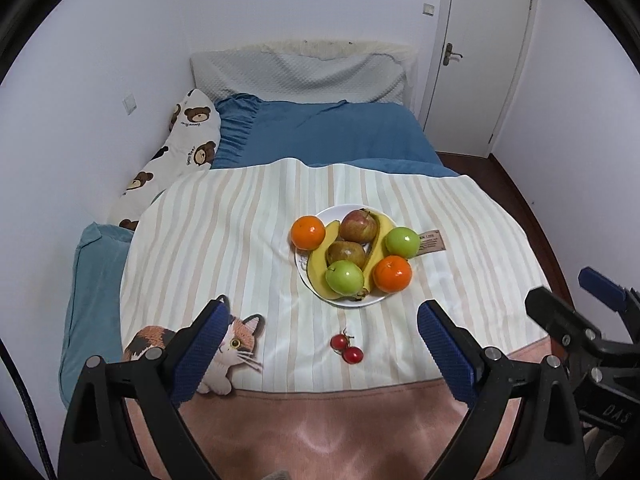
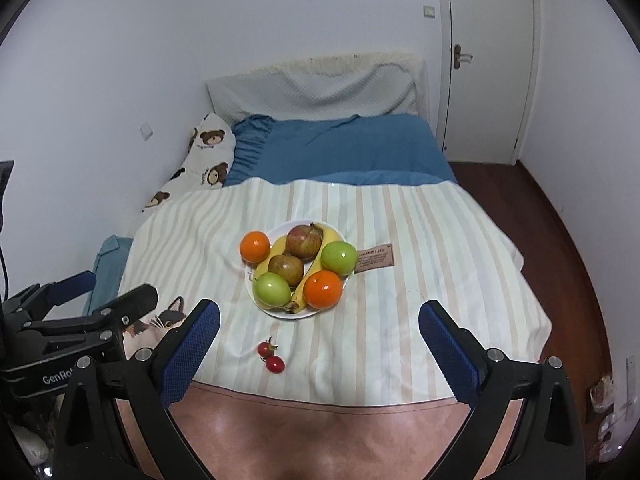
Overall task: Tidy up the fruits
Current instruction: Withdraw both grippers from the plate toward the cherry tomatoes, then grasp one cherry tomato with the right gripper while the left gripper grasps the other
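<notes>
A white plate (image 1: 376, 300) (image 2: 280, 314) sits on the striped blanket. It holds two oranges (image 1: 307, 232) (image 1: 393, 273), two green apples (image 1: 344, 277) (image 1: 402, 241), two brownish-red apples (image 1: 358, 225) (image 1: 345, 253) and bananas (image 1: 316, 268). Two small red cherry tomatoes (image 1: 346, 348) (image 2: 271, 356) lie on the blanket in front of the plate. My left gripper (image 1: 320, 340) is open and empty, near the bed's front edge, short of the tomatoes. My right gripper (image 2: 320, 340) is open and empty, right of the tomatoes.
The striped blanket (image 1: 224, 232) has a cat patch (image 1: 232, 340) and a brown label (image 2: 374, 258). Blue bedding (image 1: 336, 132), a bear-print pillow (image 1: 188, 136) and a grey pillow (image 1: 296, 72) lie behind. A white door (image 1: 484, 52) and wooden floor (image 2: 560, 216) are to the right.
</notes>
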Demonstrator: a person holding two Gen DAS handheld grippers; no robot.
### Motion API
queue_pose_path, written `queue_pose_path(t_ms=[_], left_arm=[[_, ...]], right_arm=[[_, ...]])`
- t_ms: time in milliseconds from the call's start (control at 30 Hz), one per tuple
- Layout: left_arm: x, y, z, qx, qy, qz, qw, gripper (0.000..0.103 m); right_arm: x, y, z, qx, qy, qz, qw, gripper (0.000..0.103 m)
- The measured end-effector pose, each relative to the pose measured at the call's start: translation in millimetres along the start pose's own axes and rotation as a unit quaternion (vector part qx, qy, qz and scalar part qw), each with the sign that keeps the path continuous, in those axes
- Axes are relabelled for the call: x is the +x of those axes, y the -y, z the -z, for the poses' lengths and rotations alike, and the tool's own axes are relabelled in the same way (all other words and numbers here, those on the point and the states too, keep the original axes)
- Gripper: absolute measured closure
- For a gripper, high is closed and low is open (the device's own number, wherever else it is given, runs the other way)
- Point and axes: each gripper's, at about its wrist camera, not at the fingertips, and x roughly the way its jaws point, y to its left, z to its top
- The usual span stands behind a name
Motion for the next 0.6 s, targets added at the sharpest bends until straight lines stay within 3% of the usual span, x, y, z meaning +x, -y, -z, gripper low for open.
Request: queue_pose_path(t_ms=[333,433,600], left_arm=[[-22.4,-6.3,8.1,-0.002,0.005,-0.007,1.0000,0.006],[-13.8,-13.9,9.4,-0.008,-0.001,-0.021,0.9998,0.006],[29.5,-39.7,21.1,-0.013,-0.043,-0.087,0.9952,0.006]], right_arm=[[-29.9,-2.3,1.6,0.010,0.017,-0.004,1.000,0.001],[-14.8,-2.8,4.8,0.014,-0.005,-0.026,1.000,0.001],[50.4,-5.7,29.8,0.018,-0.077,-0.070,0.994,0.001]])
